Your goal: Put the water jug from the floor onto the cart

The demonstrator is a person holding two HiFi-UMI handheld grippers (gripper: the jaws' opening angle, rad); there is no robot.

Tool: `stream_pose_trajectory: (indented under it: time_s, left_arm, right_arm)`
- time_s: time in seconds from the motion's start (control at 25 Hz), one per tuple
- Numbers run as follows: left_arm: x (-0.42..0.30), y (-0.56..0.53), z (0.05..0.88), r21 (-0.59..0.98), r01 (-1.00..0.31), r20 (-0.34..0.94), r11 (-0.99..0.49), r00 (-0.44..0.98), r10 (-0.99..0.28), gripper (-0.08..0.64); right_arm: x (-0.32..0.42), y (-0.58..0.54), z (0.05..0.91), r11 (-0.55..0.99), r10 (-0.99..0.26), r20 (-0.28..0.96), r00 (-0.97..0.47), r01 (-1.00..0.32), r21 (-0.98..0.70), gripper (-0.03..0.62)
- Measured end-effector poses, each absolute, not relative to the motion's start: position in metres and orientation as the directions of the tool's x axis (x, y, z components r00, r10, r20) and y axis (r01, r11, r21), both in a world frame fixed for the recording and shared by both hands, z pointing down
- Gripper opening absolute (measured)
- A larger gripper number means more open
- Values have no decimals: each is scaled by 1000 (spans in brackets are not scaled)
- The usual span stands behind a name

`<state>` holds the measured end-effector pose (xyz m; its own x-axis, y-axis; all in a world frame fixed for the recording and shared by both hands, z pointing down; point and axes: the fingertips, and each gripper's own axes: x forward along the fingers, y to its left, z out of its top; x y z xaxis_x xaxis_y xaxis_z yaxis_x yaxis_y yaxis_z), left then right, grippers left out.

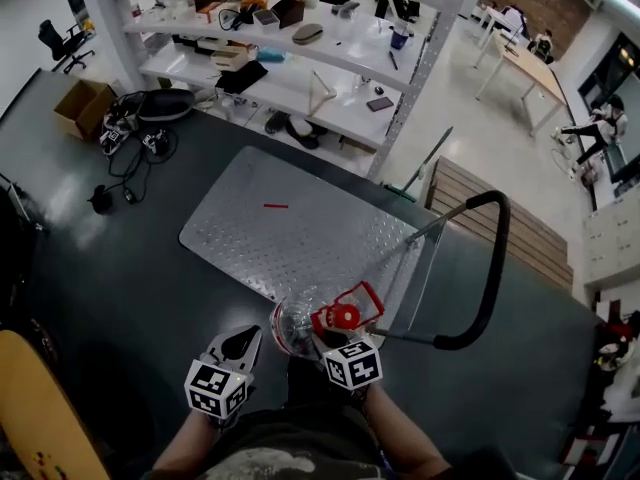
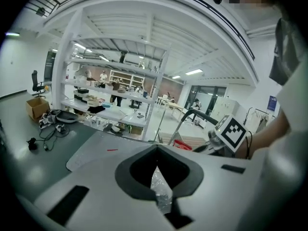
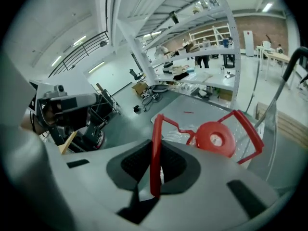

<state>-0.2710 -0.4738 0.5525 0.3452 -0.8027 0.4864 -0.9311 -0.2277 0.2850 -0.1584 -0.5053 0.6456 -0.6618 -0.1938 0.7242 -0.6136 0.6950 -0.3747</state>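
The water jug (image 1: pixel 298 330) hangs over the near edge of the cart (image 1: pixel 260 253), red cap (image 3: pixel 216 139) pointing away from the person; the right gripper (image 3: pixel 156 174) is clamped on its red handle (image 3: pixel 155 148); the left gripper (image 2: pixel 160 192), just left, pinches its crinkled clear wall; the cart's black push bar (image 1: pixel 494 268) stands right; white shelving (image 1: pixel 300 83) lies far.

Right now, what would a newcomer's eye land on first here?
The clear water jug, low in the head view, with the right tongs shut on its red handle. Just beyond lies the silver cart with a black push bar; the left tongs pinch crinkled clear plastic.
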Motion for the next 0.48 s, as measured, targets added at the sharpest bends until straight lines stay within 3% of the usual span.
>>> stream_pose_trajectory:
  time_s: [0.48]
  left_arm:
    - [-338,-614,557,277,-928,484,-249,358,-798,7]
  right_arm:
    - [-192,-664,655,666,-291,748,-596,-688,-289,28]
